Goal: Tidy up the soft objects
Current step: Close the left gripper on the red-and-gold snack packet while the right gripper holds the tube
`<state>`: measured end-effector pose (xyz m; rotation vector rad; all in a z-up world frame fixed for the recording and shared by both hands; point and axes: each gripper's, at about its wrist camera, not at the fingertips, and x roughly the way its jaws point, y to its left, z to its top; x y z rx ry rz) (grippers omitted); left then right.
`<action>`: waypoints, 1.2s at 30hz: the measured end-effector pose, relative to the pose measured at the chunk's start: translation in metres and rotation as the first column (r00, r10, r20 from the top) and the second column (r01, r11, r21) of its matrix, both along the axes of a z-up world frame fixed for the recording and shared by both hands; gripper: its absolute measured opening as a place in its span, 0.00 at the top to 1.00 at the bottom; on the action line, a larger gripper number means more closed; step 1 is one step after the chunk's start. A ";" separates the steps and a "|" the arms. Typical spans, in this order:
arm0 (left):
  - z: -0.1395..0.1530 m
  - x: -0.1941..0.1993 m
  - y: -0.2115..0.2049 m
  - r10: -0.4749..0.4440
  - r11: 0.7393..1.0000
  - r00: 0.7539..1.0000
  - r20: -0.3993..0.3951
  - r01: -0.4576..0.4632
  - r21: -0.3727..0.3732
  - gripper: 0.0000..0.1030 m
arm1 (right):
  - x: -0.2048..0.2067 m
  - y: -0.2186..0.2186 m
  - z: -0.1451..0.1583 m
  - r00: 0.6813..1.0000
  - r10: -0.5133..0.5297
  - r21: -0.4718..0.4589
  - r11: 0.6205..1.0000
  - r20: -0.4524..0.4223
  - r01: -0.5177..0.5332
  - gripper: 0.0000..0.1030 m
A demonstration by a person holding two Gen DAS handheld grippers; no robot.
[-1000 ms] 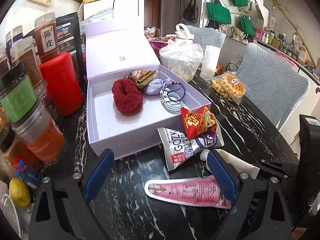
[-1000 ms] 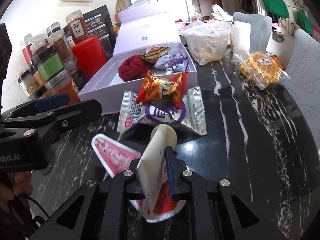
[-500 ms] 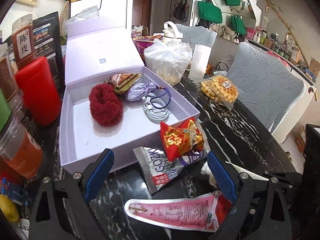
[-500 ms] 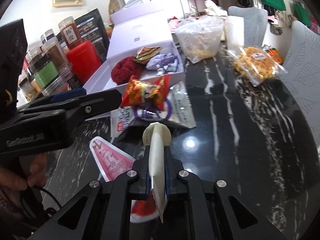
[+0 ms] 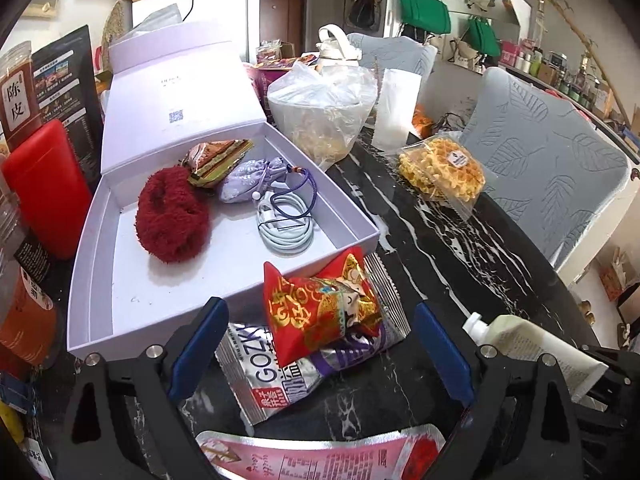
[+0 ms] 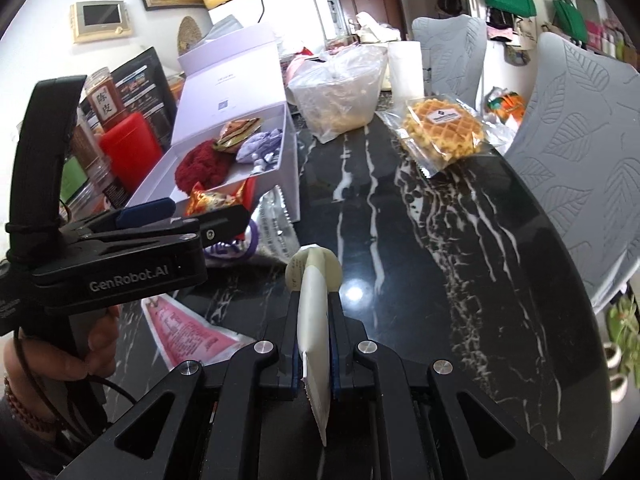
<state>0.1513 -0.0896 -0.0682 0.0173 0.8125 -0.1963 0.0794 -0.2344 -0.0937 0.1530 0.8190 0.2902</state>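
In the left wrist view my left gripper [image 5: 320,350] stands open, its blue pads on either side of a red and gold snack packet [image 5: 320,312] without pressing it. That packet lies on a silver packet [image 5: 264,380] against the front wall of the open white box [image 5: 100,264]. The box holds a red fuzzy piece [image 5: 172,216], a purple pouch [image 5: 248,180], a coiled cable [image 5: 286,228] and a patterned pouch [image 5: 218,158]. My right gripper [image 6: 314,314] is shut on a cream tube [image 6: 316,276], held edge-on above the table. A pink sachet [image 6: 188,332] lies flat below.
A bagged waffle [image 6: 444,128], a bag-wrapped bowl [image 6: 340,96] and a white roll [image 6: 406,68] stand further back on the black marble table [image 6: 440,260]. Jars and a red canister [image 5: 44,188] line the left side. Grey chairs [image 6: 584,160] flank the right edge. A hand [image 6: 60,356] grips the left tool.
My left gripper has moved forward until the red packet sits between its fingers. My right gripper has carried the tube to the right, away from the pink sachet, and turned it edge-on.
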 end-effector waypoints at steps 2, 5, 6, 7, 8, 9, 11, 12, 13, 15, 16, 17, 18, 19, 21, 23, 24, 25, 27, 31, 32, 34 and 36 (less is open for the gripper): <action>-0.001 0.001 -0.001 0.005 1.000 1.000 0.001 -0.005 -0.011 0.09 | 0.003 -0.003 0.000 1.000 -0.006 0.002 1.000 0.000 0.006 0.90; -0.005 0.005 -0.008 -0.002 1.000 1.000 -0.019 0.003 0.011 0.25 | 0.008 -0.007 0.001 1.000 -0.014 0.009 1.000 -0.005 0.014 0.90; -0.008 0.006 -0.009 0.006 1.000 1.000 -0.031 -0.006 0.021 0.27 | 0.010 -0.008 0.001 1.000 -0.016 0.011 1.000 -0.006 0.017 0.90; -0.010 0.007 -0.010 0.014 1.000 0.999 -0.040 -0.013 0.023 0.32 | 0.011 -0.009 0.001 1.000 -0.018 0.011 1.000 -0.006 0.018 0.90; -0.012 0.008 -0.010 0.021 1.000 0.999 -0.046 -0.020 0.023 0.38 | 0.012 -0.010 0.000 1.000 -0.021 0.010 1.000 -0.007 0.021 0.90; -0.013 0.009 -0.010 0.027 0.999 0.998 -0.048 -0.026 0.024 0.40 | 0.012 -0.011 0.000 1.000 -0.023 0.011 1.000 -0.008 0.023 0.90; -0.014 0.009 -0.009 0.036 0.999 0.998 -0.048 -0.035 0.014 0.47 | 0.013 -0.014 0.000 1.000 -0.028 0.016 0.999 -0.011 0.028 0.90; -0.014 0.008 -0.009 0.036 0.999 0.998 -0.047 -0.035 0.013 0.47 | 0.014 -0.015 -0.001 1.000 -0.029 0.016 0.999 -0.013 0.029 0.90; -0.015 0.008 -0.009 0.035 0.999 0.998 -0.048 -0.035 0.011 0.48 | 0.014 -0.015 -0.001 0.999 -0.031 0.016 0.999 -0.014 0.031 0.90; -0.014 0.007 -0.009 0.034 0.999 0.998 -0.045 -0.034 0.008 0.49 | 0.014 -0.017 -0.001 0.999 -0.034 0.019 0.999 -0.016 0.035 0.90; -0.013 0.005 -0.009 0.031 1.000 0.999 -0.045 -0.030 0.006 0.49 | 0.014 -0.017 -0.001 0.999 -0.035 0.021 0.999 -0.016 0.035 0.90; -0.013 0.005 -0.009 0.030 1.000 0.999 -0.045 -0.030 0.004 0.49 | 0.014 -0.018 -0.001 0.999 -0.036 0.022 0.999 -0.015 0.037 0.90; -0.011 0.004 -0.008 0.028 1.000 0.999 -0.044 -0.028 0.001 0.49 | 0.014 -0.018 0.000 0.999 -0.038 0.022 0.999 -0.014 0.038 0.90; -0.010 0.002 -0.008 0.026 1.000 0.999 -0.043 -0.026 -0.002 0.49 | 0.013 -0.017 0.000 0.999 -0.038 0.022 0.999 -0.012 0.038 0.90; -0.006 -0.001 -0.005 0.026 1.000 0.999 -0.036 -0.026 -0.006 0.49 | 0.012 -0.017 0.002 0.999 -0.037 0.020 0.999 -0.007 0.037 0.90; -0.002 -0.006 -0.003 0.029 1.000 0.999 -0.026 -0.029 -0.007 0.50 | 0.010 -0.015 0.005 0.999 -0.034 0.016 0.999 -0.001 0.034 0.90; 0.000 -0.008 -0.002 0.029 1.000 0.999 -0.021 -0.029 -0.007 0.50 | 0.009 -0.014 0.006 1.000 -0.031 0.016 0.999 0.002 0.031 0.90; 0.002 -0.011 0.000 0.030 1.000 0.999 -0.015 -0.030 -0.008 0.49 | 0.008 -0.013 0.007 1.000 -0.028 0.015 0.999 0.004 0.028 0.90; 0.006 -0.017 0.003 0.033 0.999 0.999 -0.005 -0.033 -0.007 0.49 | 0.004 -0.010 0.009 1.000 -0.020 0.014 1.000 0.010 0.020 0.90; 0.012 -0.030 0.011 0.043 0.999 0.999 0.011 -0.043 -0.004 0.49 | -0.004 -0.001 0.014 1.000 0.005 0.018 1.000 0.023 -0.005 0.90; 0.013 -0.034 0.014 0.049 0.999 0.999 0.013 -0.049 -0.004 0.49 | -0.007 0.002 0.015 1.000 0.013 0.019 1.000 0.028 -0.013 0.90; 0.016 -0.042 0.021 0.062 0.998 0.998 0.020 -0.062 -0.005 0.50 | -0.012 0.008 0.018 0.999 0.027 0.020 0.999 0.036 -0.028 0.90; 0.018 -0.052 0.028 0.077 0.997 0.997 0.025 -0.077 -0.006 0.49 | -0.019 0.015 0.020 0.998 0.044 0.023 0.999 0.044 -0.045 0.90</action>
